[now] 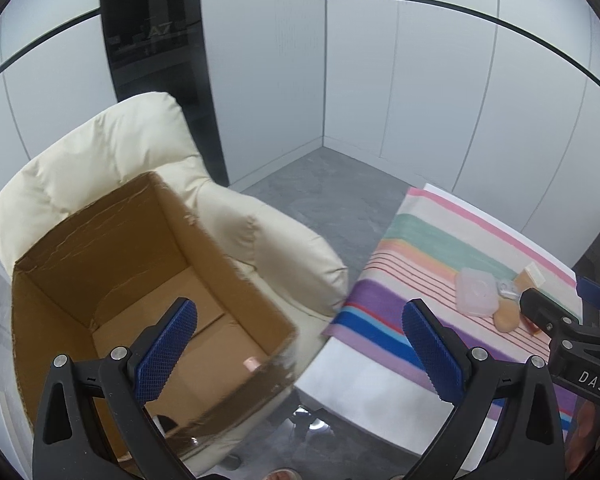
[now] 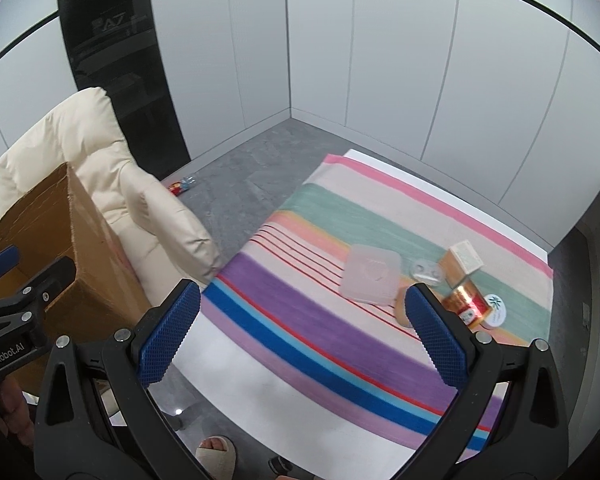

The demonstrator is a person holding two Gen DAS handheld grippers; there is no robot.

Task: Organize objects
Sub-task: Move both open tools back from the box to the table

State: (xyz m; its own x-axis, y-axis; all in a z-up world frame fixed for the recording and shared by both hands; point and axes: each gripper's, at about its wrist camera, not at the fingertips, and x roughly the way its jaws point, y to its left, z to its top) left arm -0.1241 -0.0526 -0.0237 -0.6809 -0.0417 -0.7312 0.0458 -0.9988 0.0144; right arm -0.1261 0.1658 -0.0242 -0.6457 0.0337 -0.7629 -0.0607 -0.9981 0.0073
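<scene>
My left gripper (image 1: 300, 344) is open and empty, held over the open cardboard box (image 1: 148, 280), which sits on a cream chair (image 1: 100, 148). A small pinkish item (image 1: 252, 365) lies on the box floor. My right gripper (image 2: 304, 336) is open and empty above the striped cloth (image 2: 300, 320). To its far right on the cloth lies a group of items. These are a translucent plastic case (image 2: 370, 278), a small clear piece (image 2: 426, 270), a tan box with a white lid (image 2: 460, 264), a red and gold can (image 2: 466, 304), a white round tin (image 2: 494, 308) and a beige puff (image 2: 400, 306).
The cloth covers a white table (image 2: 260, 392) to the right of the chair. A small bottle (image 2: 182, 186) lies on the grey floor near a dark panel (image 2: 112, 60). White walls close the corner behind. A person's slippered foot (image 2: 216, 456) shows below the table edge.
</scene>
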